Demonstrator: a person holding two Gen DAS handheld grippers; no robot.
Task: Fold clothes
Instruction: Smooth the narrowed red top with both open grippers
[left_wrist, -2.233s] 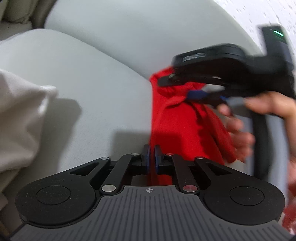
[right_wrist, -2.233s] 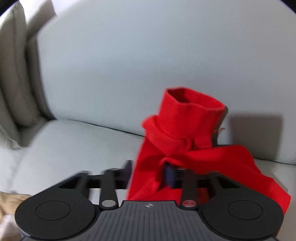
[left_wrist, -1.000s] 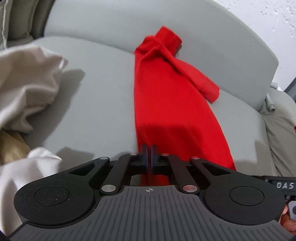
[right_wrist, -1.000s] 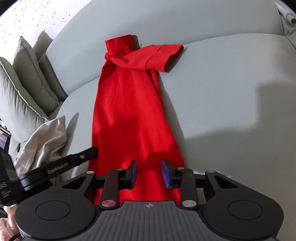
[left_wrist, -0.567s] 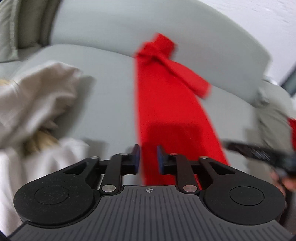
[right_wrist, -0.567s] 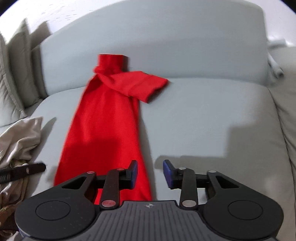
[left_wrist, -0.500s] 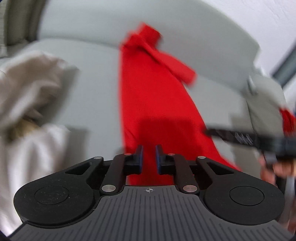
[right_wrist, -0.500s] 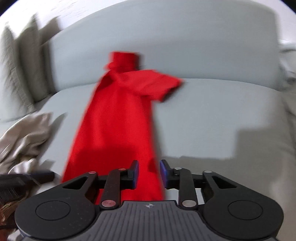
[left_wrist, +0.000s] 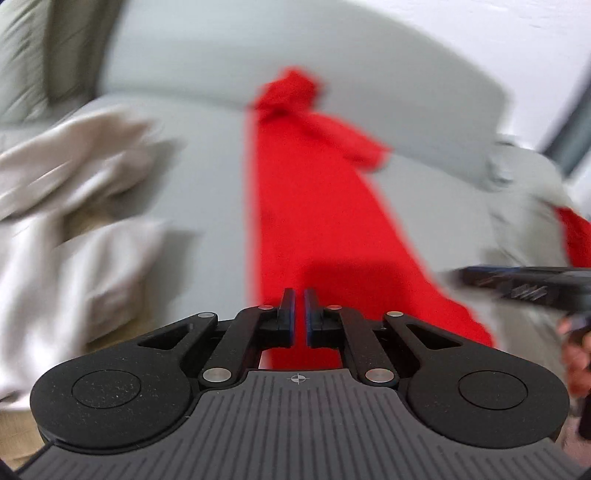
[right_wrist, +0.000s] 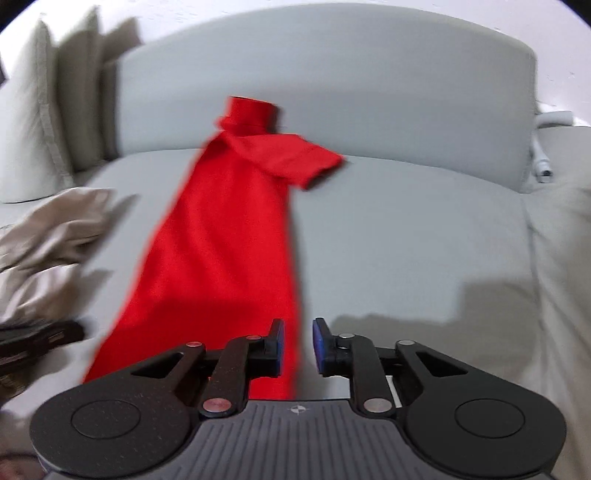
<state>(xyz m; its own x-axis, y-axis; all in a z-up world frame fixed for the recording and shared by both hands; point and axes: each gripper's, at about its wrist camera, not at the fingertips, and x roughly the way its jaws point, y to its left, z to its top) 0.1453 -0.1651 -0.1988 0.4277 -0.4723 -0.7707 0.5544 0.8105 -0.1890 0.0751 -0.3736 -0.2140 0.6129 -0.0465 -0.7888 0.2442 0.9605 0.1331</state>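
Note:
A red shirt (left_wrist: 314, 221) lies folded into a long strip on the grey sofa seat (left_wrist: 214, 192). Its collar rests against the backrest and one sleeve sticks out to the right. My left gripper (left_wrist: 299, 308) hovers over the strip's near end, its jaws opening to a narrow gap with nothing between them. In the right wrist view the red shirt (right_wrist: 221, 240) runs up the left half. My right gripper (right_wrist: 298, 343) hangs above its near right edge, jaws opening and holding nothing. Each gripper shows blurred in the other's view: the right gripper (left_wrist: 517, 284) and the left gripper (right_wrist: 37, 338).
A heap of cream and beige clothes (left_wrist: 74, 221) fills the seat to the left of the shirt. Cushions (right_wrist: 33, 129) stand at the far left. At the right lie a greyish garment (left_wrist: 524, 192) and another red piece (left_wrist: 576, 236).
My left gripper's jaws, shut at the shirt's near edge a second ago, now stand slightly apart. Both grippers have lifted away from the hem. The shirt lies where it was.

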